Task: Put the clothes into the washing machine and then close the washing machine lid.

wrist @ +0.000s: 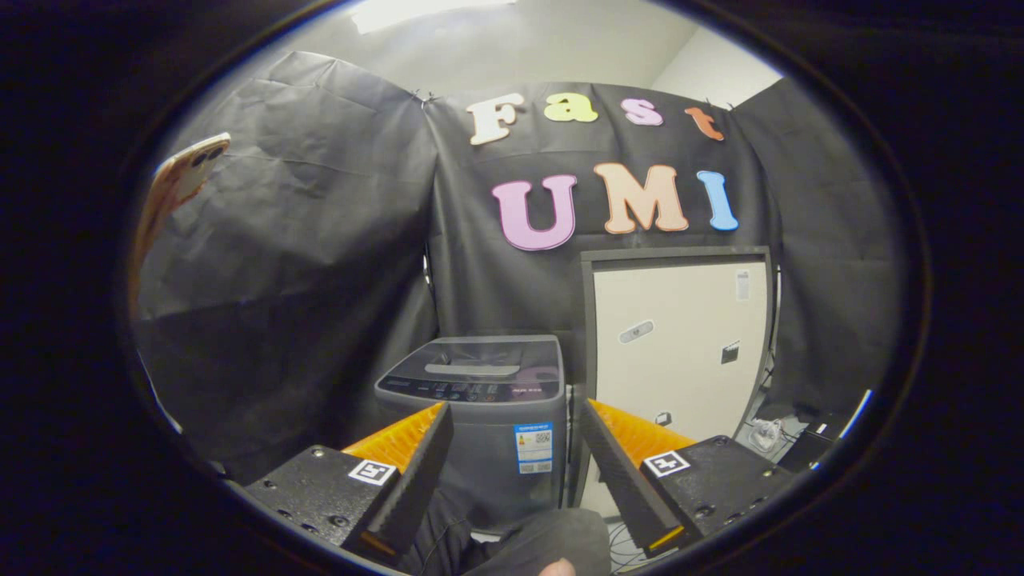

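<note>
Down between the two fingers, closest of all, sits a dark bundle of cloth (552, 536), and a fingertip of the person (558, 568) peeks in just beneath it. Whether that bundle is the clothes for the wash, I can't tell from here. It lies low between the finger bases, and neither finger looks to be pressing on it.

Gripper (516, 416) spread wide, fingers well apart, nothing clamped between the tips. Each finger base carries a small square marker.

Straight ahead, framed in the gap between the fingertips, stands the washing machine (480, 416), a grey top-loader. Its lid (480, 364) is down, lying flat across the top, with a control strip along the front edge and a sticker (534, 448) on the front panel.

Just beside the machine on its right, a pale door or panel (680, 344) in a dark frame, a few small stickers on it. Low at the far right, some cables and clutter on the floor, too small to make out. Off to the left, high up against the black cloth wall (304, 240), a phone (180, 188) juts in.
</note>
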The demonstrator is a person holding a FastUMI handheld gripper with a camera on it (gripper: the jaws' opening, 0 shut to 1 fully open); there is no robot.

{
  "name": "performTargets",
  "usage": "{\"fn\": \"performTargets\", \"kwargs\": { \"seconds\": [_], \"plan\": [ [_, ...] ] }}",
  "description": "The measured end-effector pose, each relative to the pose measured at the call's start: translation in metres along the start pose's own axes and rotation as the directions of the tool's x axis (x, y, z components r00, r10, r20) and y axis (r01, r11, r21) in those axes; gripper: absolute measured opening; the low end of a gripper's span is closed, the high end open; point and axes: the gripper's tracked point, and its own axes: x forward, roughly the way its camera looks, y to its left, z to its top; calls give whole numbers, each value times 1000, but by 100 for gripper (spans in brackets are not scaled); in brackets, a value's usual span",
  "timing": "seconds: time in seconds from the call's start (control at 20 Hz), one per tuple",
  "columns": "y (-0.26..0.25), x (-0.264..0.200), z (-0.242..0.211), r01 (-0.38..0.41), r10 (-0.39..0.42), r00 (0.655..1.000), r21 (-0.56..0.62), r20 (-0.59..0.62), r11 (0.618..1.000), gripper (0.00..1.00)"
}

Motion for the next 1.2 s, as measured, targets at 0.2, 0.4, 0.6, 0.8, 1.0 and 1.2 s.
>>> {"fn": "performTargets", "kwargs": {
  "seconds": [0.2,0.4,0.6,0.8,1.0,1.2],
  "plan": [
    [0,-2,-2,2,-2,1000,-1,-2,1000,97],
    [-2,-3,-4,5,-5,1000,6,-4,1000,97],
    [-1,-2,-8,4,-4,1000,7,-11,1000,97],
    [-1,-3,-8,4,-4,1000,7,-9,1000,97],
    [-2,-4,-7,6,-6,1000,8,-7,1000,97],
    [-2,-4,-7,5,-5,1000,7,-4,1000,97]
  ]
}}
